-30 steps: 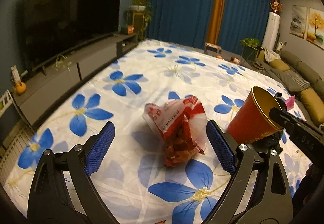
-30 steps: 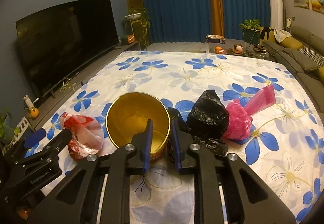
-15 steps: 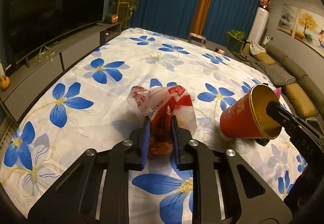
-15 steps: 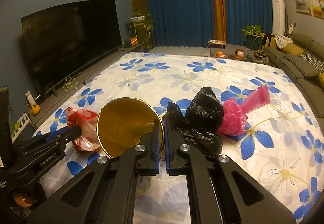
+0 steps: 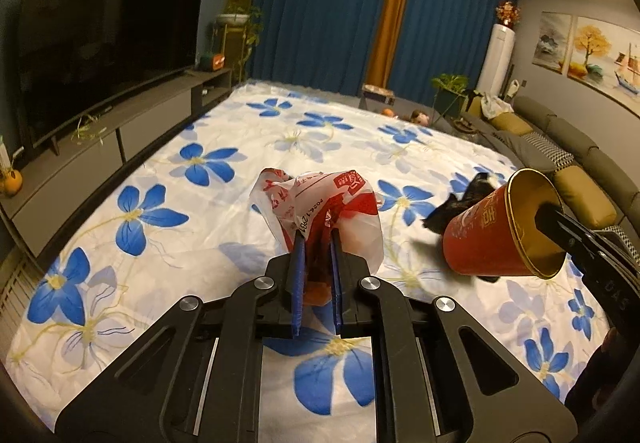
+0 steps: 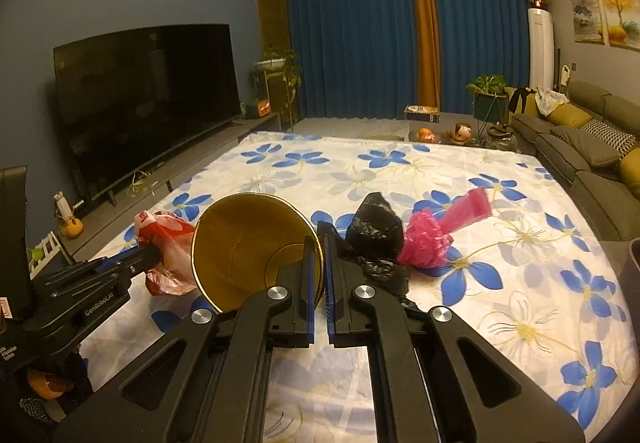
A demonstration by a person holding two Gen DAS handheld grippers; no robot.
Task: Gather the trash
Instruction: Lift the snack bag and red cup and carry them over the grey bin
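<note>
A red-and-white plastic bag (image 5: 320, 199) is pinched between my left gripper's (image 5: 317, 239) blue pads, whose jaws are still closing on it; the bag hangs just above the floral sheet (image 5: 192, 235). My right gripper (image 6: 319, 243) is shut on the rim of a red paper cup (image 6: 244, 243) with a gold inside, tilted off the sheet. In the left wrist view the cup (image 5: 480, 239) is at the right, one right finger inside its mouth. A crumpled black bag (image 6: 374, 231) and a pink bag (image 6: 428, 239) lie on the sheet behind the cup.
The floral sheet covers a wide low surface. A TV (image 6: 148, 99) on a long grey cabinet (image 5: 100, 147) runs along the left edge. A grey sofa with cushions (image 6: 580, 155) lines the right side. Plants and small items stand at the far end.
My left gripper has gone from wide open around the red-and-white bag to pinching it and lifting it. My right gripper has shut fully on the cup's rim and tipped the cup up off the sheet.
</note>
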